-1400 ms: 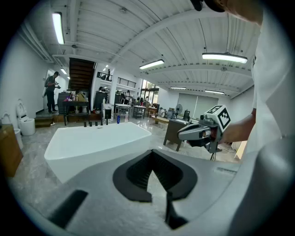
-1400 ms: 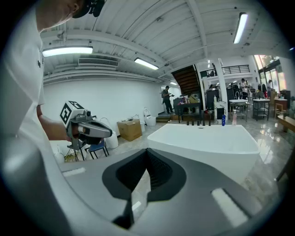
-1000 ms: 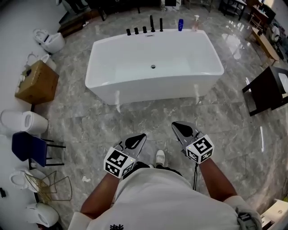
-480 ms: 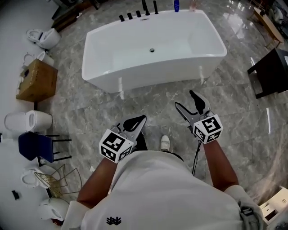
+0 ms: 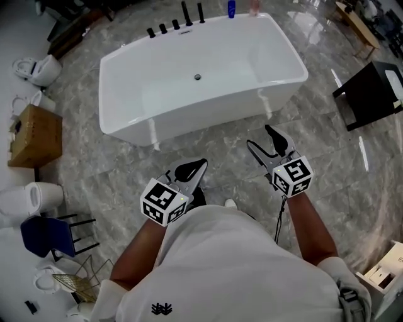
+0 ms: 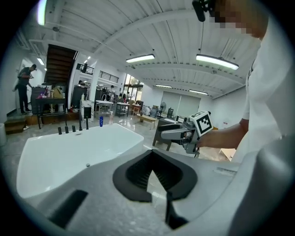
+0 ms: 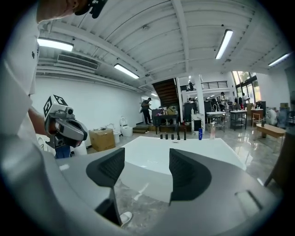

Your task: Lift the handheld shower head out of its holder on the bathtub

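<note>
The white bathtub (image 5: pixel 189 119) stands ahead on the marble floor, also seen in the left gripper view (image 6: pixel 69 156) and the right gripper view (image 7: pixel 175 156). A row of black fittings (image 5: pixel 176 24) lines its far rim; two are tall, and I cannot tell which is the shower head. My left gripper (image 5: pixel 200 165) is shut and empty, well short of the tub. My right gripper (image 5: pixel 261 139) is open; its jaws have just been opening from shut, then closing slightly, with nothing between them. Both point at the tub's near wall.
A blue bottle (image 5: pixel 231 7) and a pink one (image 5: pixel 255 6) stand on the far rim. To the left are a cardboard box (image 5: pixel 34 135), toilets (image 5: pixel 38 66) and a blue chair (image 5: pixel 47 233). A dark table (image 5: pixel 371 94) is at the right.
Both grippers have moved forward towards the bathtub. The right jaws went from shut to wide apart. The left jaws stayed shut.
</note>
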`<state>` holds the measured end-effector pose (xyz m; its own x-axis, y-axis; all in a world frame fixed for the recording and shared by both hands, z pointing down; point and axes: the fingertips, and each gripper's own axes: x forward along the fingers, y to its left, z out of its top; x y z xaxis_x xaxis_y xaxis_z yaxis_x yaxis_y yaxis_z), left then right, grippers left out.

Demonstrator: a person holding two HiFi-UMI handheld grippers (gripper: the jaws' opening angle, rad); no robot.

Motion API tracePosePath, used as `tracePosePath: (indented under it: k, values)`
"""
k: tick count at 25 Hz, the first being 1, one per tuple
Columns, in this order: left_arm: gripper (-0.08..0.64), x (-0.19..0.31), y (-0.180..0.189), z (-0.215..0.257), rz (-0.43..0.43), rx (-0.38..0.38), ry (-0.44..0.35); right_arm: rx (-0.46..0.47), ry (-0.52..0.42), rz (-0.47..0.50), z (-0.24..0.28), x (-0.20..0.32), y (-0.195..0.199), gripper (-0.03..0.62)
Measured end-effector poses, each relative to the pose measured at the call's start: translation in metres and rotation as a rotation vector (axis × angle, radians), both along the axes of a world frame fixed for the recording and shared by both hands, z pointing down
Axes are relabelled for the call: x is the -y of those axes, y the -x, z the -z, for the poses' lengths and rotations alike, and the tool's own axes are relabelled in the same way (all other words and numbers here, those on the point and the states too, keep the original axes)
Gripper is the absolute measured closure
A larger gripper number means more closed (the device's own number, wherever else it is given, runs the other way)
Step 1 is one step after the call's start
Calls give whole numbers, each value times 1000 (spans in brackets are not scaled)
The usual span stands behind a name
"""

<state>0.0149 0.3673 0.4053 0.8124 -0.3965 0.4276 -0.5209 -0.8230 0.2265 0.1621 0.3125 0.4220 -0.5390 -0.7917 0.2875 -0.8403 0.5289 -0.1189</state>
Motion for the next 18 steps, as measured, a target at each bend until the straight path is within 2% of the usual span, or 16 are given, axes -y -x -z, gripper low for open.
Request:
tracePosePath:
  k: [12, 15, 18]
  values:
    - [554, 146, 94, 5, -88, -37, -2, -57, 23, -59, 14, 154, 99, 284]
    - [554, 177, 114, -2, -88, -40, -1, -70, 27, -71, 10, 185, 114, 286]
    - [554, 202, 127, -5, -70, -41, 2, -109, 36, -37, 8, 206, 127, 287]
